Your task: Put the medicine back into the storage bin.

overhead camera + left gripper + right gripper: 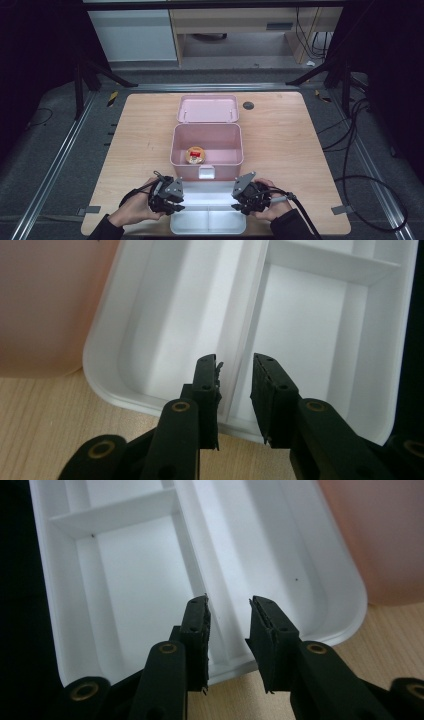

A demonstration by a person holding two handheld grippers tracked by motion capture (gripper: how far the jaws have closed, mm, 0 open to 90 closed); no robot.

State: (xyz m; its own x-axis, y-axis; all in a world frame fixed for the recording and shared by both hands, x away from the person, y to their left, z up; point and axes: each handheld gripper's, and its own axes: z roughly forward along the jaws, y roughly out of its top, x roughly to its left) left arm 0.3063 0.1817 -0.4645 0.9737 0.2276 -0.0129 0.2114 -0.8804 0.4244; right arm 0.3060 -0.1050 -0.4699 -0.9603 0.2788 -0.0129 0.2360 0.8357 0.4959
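A white divided tray (207,220) lies at the table's front edge, just in front of an open pink box (175,150). A small round yellow and red container (195,155) sits on the box floor. My left gripper (175,199) is at the tray's left end, open. In the left gripper view the left gripper (235,365) has its jaws on either side of the tray's (310,330) long inner divider. My right gripper (239,200) is at the tray's right end, open. In the right gripper view the right gripper (229,605) straddles the same divider of the tray (130,580).
The box's pink lid (207,107) lies flat behind the box. A dark round grommet (248,105) sits in the wooden table (300,150) at the back right. Cables trail off the right side. The pink box wall (45,305) (380,535) stands close beside the tray.
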